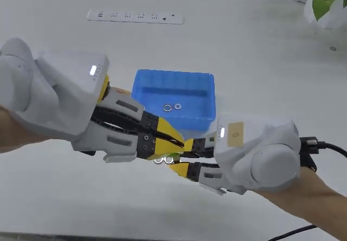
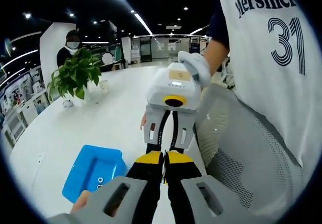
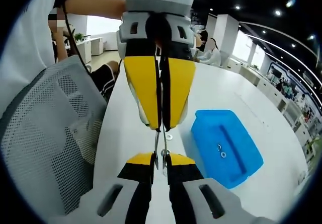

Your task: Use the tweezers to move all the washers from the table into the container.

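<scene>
The left claw (image 3: 161,124) is shut tight on the tweezers (image 3: 156,152). Its two long yellow fingers (image 3: 143,85) press flat on the handle. The tweezers are thin and silver, with two pointy ends a little apart. These ends stick out toward the right claw (image 3: 161,161).

The right claw is almost shut. Its short yellow tips sit one on each side of the tweezers' ends and seem to touch them. In the head view the two claws meet nose to nose, just above the bench (image 1: 255,62). The left claw comes in from the left side and the right claw from the near right.

Under the claw tips lie loose washers (image 1: 160,160), small shiny silver rings. They rest flat on the white bench, near its front edge, just in front of the container (image 1: 198,122).

The container is a low blue box with an open top, standing in the middle of the bench. Two more washers (image 1: 167,108) lie side by side on its floor, close to its front wall.

A white power strip (image 1: 135,17) lies near the back edge of the bench. A green plant (image 1: 325,0) stands at the back right corner. A grey mesh chair (image 3: 55,133) is beside the bench in the right gripper view.
</scene>
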